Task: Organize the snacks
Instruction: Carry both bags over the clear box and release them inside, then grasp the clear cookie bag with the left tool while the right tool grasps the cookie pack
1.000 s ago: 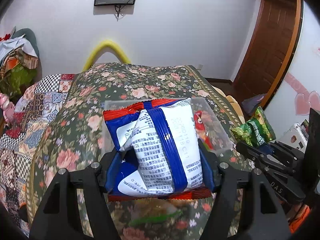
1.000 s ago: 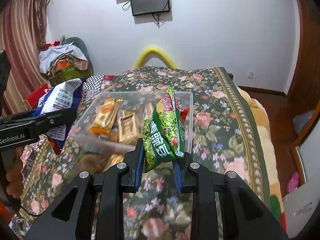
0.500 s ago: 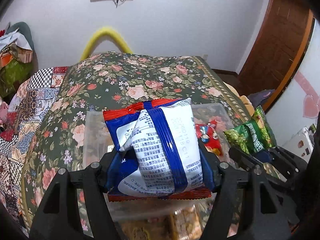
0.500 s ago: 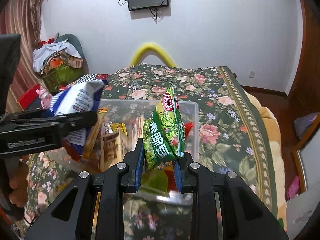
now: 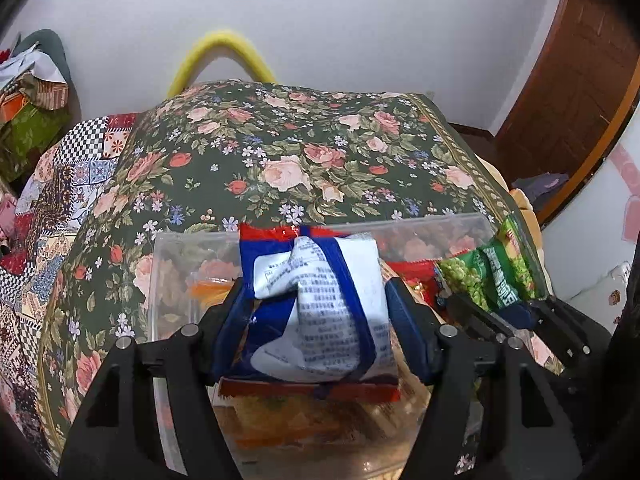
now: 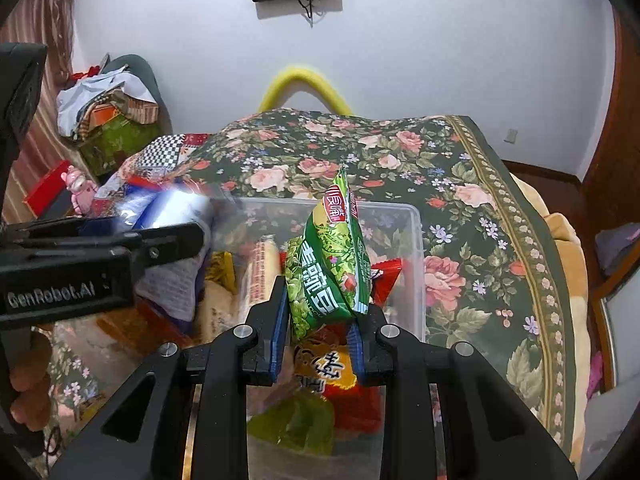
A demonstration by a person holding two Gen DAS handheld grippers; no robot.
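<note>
Snacks go into the clear bin on the floral bedspread. Your left gripper clamps the blue-white packet over it; your right gripper pinches the green packet alongside. Releasing together risks collision or spillover.

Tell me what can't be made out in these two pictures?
- Left wrist view: the snacks under the blue-and-white packet are blurred, and the packet hides most of the clear bin.
- Right wrist view: the blue-and-white packet is smeared by glare; its print is unreadable.
- Right wrist view: the green packet covers the bin's middle.
</note>
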